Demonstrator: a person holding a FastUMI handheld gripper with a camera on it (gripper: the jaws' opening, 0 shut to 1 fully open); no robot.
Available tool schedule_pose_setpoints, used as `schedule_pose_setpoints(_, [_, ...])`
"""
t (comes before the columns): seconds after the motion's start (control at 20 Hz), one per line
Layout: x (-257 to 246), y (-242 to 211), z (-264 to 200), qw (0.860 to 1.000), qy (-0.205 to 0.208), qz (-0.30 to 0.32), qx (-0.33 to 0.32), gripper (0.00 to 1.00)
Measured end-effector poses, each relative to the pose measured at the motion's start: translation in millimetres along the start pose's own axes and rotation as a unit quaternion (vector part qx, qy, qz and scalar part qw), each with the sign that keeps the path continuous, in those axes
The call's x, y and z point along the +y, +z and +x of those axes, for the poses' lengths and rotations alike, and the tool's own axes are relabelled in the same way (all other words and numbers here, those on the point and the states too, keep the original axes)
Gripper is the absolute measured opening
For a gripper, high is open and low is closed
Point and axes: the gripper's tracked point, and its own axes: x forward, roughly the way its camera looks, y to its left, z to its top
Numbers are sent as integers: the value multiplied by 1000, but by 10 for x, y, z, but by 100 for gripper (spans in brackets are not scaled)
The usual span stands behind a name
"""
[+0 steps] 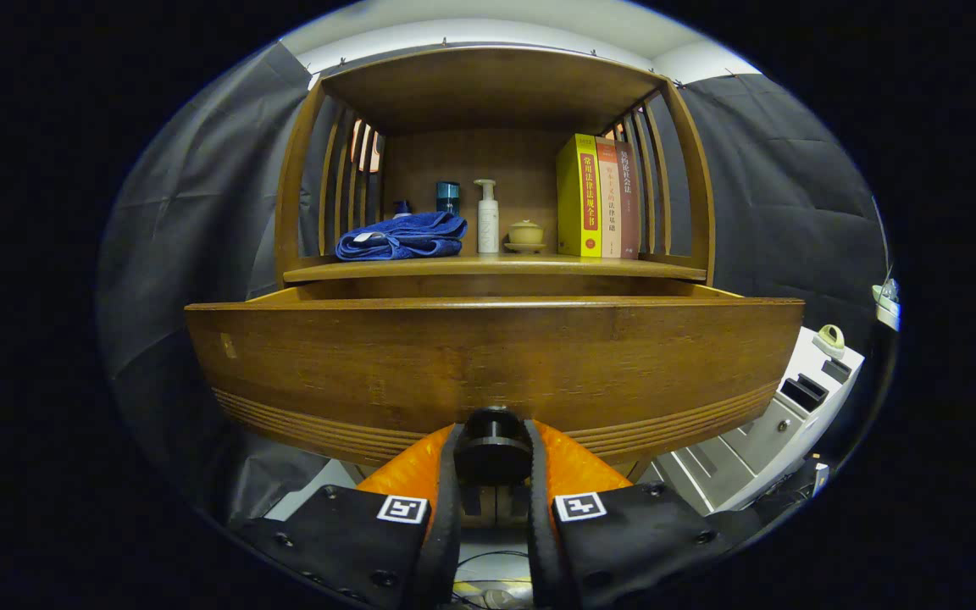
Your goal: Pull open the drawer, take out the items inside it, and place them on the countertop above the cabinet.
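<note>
The wooden drawer [488, 364] stands pulled out toward me, its front panel wide across the view and its top edge below the countertop [496, 268]. My gripper [493, 453] is shut on the drawer's round black knob [493, 440], with an orange finger [407, 474] pressing on each side. The inside of the drawer is hidden behind its front panel.
On the countertop, under the cabinet's upper shelf, lie a folded blue towel [403, 237], a blue bottle [447, 196], a white pump bottle [487, 217], a small tan lidded pot [525, 234] and three upright books [598, 196]. A white cabinet [780, 415] stands low to the right.
</note>
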Motion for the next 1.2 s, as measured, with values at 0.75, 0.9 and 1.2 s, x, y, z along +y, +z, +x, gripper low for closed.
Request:
schedule_pose_setpoints(0.75, [13,-171,-131,1000,-5,4,10,51])
schedule_pose_setpoints(0.9, [71,-183,-129,1000,3,2,8,56])
schedule_pose_setpoints(1.2, [195,-274,-134,1000,19,6,21,99])
